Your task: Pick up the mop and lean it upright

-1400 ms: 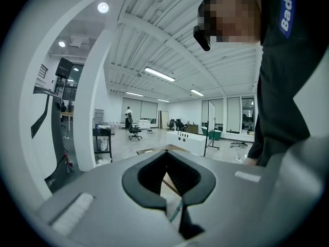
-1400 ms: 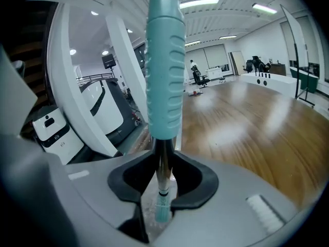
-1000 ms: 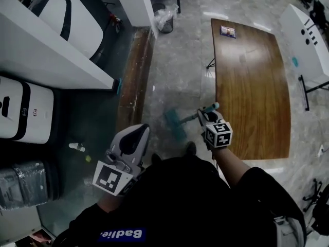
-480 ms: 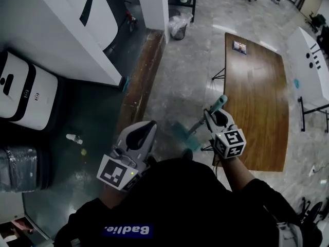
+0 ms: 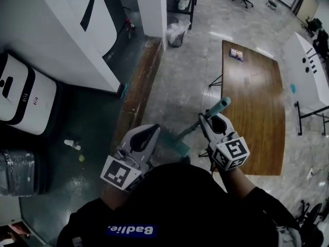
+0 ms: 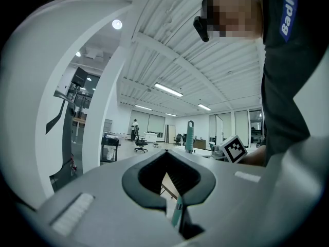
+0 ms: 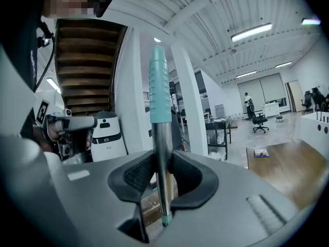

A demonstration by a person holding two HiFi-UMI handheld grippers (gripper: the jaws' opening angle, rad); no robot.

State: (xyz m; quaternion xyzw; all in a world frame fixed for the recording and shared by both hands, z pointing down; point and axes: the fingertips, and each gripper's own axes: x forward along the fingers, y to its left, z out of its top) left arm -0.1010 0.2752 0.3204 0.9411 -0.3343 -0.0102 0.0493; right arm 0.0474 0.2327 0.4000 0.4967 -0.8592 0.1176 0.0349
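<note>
The mop [image 5: 189, 131] is right in front of the person, lifted at a slant. Its long handle runs from the teal head low by the person's feet, on the left, up to the teal grip at the far right. In the right gripper view the metal shaft [image 7: 163, 153] stands almost upright, with the teal grip at the top.

The right gripper [image 5: 209, 119] is clamped on that shaft just below the teal grip, its pads pressing from both sides. It points nearly level, with the marker cube nearest the person. The left gripper [image 5: 148, 134] is held level to the left of the mop, clear of it. Its jaws are closed together with nothing between them, and only the mop's shaft shows beyond them.

Close on the right is a long wooden table [image 5: 252, 102], its near left edge just beside the mop handle. On the left a small bottle [image 5: 71, 144] lies on the dark floor, near a white machine [image 5: 23, 99]. A wooden strip [image 5: 138, 89] runs away across the floor. Farther off stand a white pillar [image 5: 152, 6] and a bagged bin [image 5: 177, 32].
</note>
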